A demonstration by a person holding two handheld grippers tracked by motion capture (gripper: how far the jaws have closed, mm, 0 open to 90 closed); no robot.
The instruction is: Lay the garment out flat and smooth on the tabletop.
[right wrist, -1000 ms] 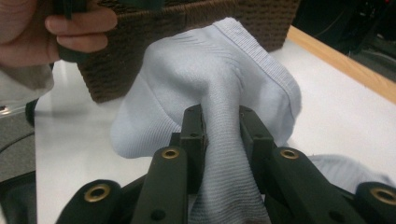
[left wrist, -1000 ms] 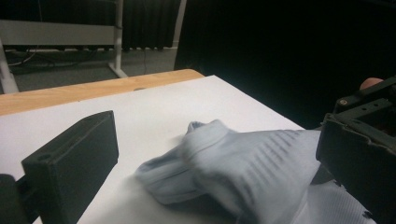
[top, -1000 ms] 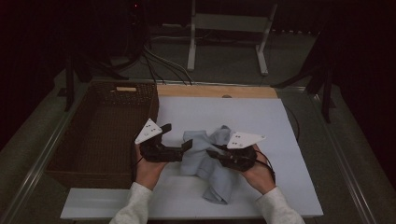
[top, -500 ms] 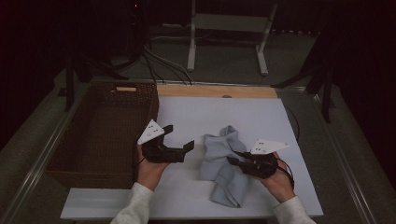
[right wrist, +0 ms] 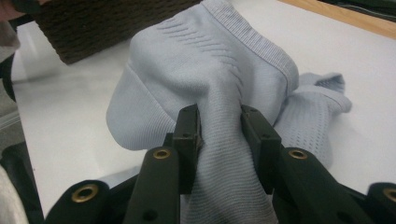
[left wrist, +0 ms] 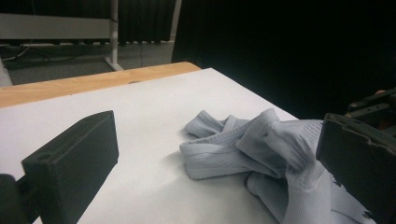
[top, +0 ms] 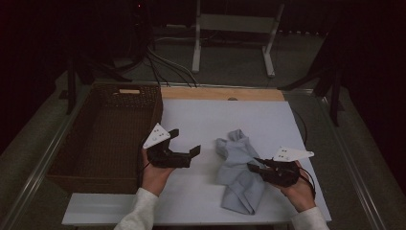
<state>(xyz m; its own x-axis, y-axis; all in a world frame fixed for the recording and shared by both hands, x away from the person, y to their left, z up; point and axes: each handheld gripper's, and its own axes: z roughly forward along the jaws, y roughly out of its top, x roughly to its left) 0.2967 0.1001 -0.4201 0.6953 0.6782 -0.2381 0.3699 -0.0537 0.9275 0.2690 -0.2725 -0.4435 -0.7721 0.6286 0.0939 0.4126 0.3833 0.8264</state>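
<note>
The right gripper [top: 254,164] is clamped on a bunched fold of the pale blue-grey sock [top: 238,170]; in the right gripper view the fabric [right wrist: 219,93] is seen pinched between the two black jaws, which stand narrowly apart around it. The jaws have just been opening slightly, yet the cloth remains pressed between the pads. Compared with one second ago, this gripper has been drawn away from the centre of the board toward the near right edge, and the garment has been pulled out from a compact heap into a longer shape. The left gripper [top: 184,151], which was at the cloth then, is now held apart from it with the jaws spread wide and nothing between them, as confirmed in the left gripper view.

This is judged to mean that the left side has been released and the item is being stretched or separated by the right hand alone, probably ahead of transfer to the wicker basket [top: 72,160] at the left.

The sock lies on the white board [top: 215,115], right of centre, between the two grippers. It is ribbed, with a mesh-knit section and a banded cuff. Whether one sock or a tangled pair is present cannot be settled in the dim lighting.
</note>
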